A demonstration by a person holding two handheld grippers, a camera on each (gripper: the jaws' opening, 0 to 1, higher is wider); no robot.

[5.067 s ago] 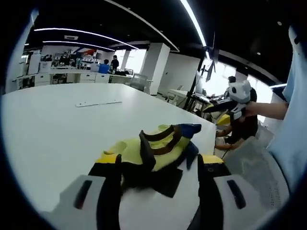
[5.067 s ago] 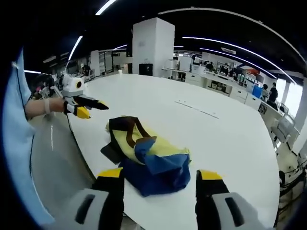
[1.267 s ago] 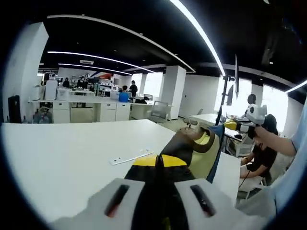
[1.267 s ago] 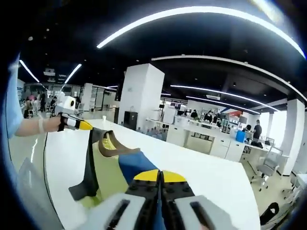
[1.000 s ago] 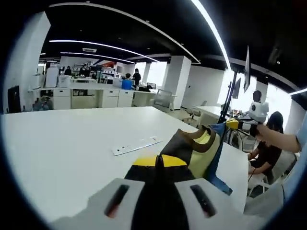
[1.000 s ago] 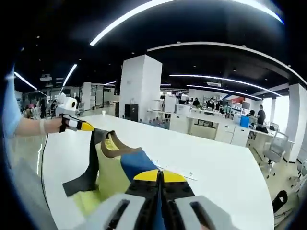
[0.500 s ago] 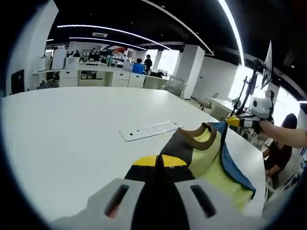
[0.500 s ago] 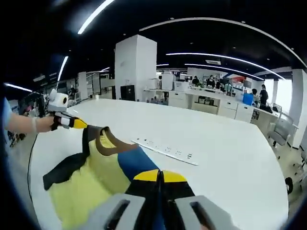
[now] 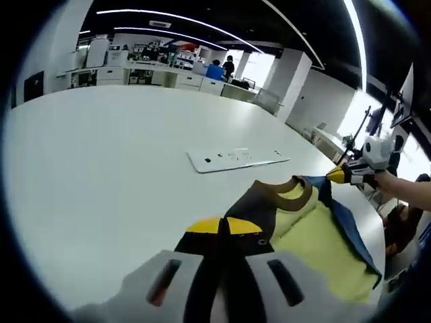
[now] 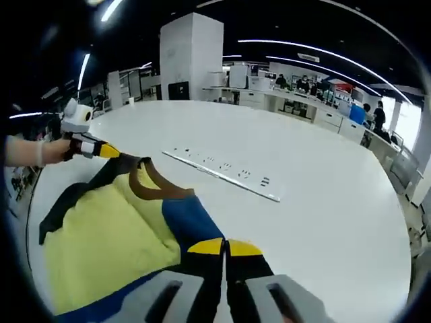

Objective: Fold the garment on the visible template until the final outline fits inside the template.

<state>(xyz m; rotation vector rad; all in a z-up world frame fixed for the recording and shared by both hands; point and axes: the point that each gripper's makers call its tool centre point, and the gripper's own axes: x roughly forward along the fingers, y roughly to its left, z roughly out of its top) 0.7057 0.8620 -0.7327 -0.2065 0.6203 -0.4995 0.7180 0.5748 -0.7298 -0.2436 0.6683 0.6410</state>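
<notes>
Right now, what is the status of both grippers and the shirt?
Left gripper and right gripper both shut on the shirt shoulders. Shirt spread flat on the white table, collar toward the white strip. Nothing in the way.

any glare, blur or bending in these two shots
Left gripper view: fisheye bends the table edge and ceiling strip lights into arcs; shirt fairly sharp, bright windows wash out the far right. Right gripper view: same curving, a soft sheen on the table, shirt slightly soft, the far office hazy.
</notes>
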